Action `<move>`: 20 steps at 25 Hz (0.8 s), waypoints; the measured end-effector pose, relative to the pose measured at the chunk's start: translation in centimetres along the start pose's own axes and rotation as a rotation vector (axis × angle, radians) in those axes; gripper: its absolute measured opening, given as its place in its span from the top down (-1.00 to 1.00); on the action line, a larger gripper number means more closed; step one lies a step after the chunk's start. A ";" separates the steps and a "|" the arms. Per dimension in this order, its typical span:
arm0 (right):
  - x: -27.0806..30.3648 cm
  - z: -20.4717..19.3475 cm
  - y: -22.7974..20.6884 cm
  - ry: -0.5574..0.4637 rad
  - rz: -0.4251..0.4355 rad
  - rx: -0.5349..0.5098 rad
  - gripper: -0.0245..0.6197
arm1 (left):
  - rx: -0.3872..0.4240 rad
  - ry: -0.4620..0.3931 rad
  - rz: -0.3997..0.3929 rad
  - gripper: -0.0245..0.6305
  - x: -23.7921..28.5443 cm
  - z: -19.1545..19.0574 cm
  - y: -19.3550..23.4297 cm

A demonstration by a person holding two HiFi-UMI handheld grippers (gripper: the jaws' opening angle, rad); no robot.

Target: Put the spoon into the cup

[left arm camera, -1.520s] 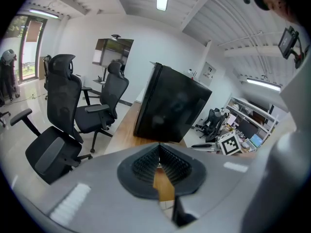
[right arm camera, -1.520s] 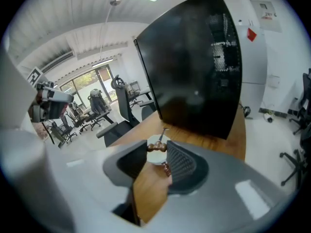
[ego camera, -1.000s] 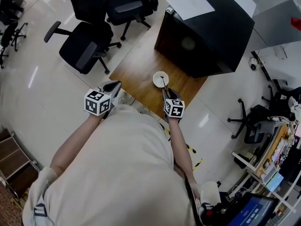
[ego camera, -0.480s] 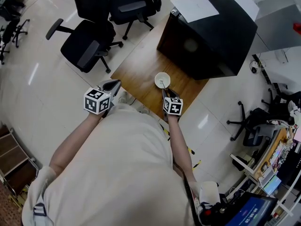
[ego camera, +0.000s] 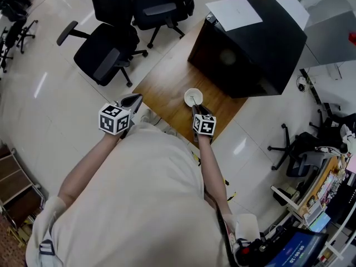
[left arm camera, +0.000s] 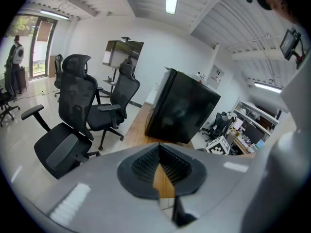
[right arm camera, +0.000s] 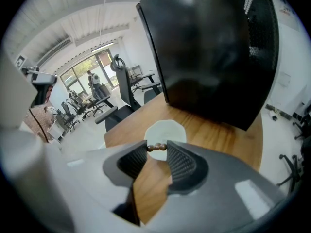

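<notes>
Lower centre of the head view: person's pale shirt (ego camera: 139,204), both arms stretched forward. Left gripper (ego camera: 132,100), centre left at the table's near corner: jaws pressed together, nothing between them. Right gripper (ego camera: 197,110), centre: jaws pinching the brown beaded handle of the spoon (right arm camera: 156,146). White cup (right arm camera: 170,130) just beyond the jaw tips, upright on the wooden table (ego camera: 164,85); thin spoon shaft shows inside it. Black box (ego camera: 250,49) behind, upper right, paper sheet (ego camera: 233,13) on top. Black office chairs (ego camera: 103,52), upper left.

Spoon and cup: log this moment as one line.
right gripper: shut on spoon | spoon: over cup | left gripper: shut, empty
</notes>
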State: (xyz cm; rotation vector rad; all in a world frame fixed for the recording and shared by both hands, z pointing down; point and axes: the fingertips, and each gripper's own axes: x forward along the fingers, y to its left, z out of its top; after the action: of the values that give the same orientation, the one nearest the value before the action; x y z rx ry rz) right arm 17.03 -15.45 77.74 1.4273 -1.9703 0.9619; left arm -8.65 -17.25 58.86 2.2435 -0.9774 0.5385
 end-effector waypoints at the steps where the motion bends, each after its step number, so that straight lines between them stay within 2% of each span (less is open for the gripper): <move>1: 0.1 0.0 -0.1 0.003 -0.002 0.000 0.53 | 0.000 0.000 0.001 0.93 0.0 0.0 0.0; 20: 1.4 -1.2 -0.8 0.024 -0.030 0.025 0.53 | -0.008 -0.012 0.011 0.93 -0.9 0.0 0.9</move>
State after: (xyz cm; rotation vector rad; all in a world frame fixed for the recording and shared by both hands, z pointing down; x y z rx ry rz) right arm 17.37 -15.48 79.76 1.4476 -1.9208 0.9888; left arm -9.89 -17.29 58.64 2.2382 -0.9966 0.5262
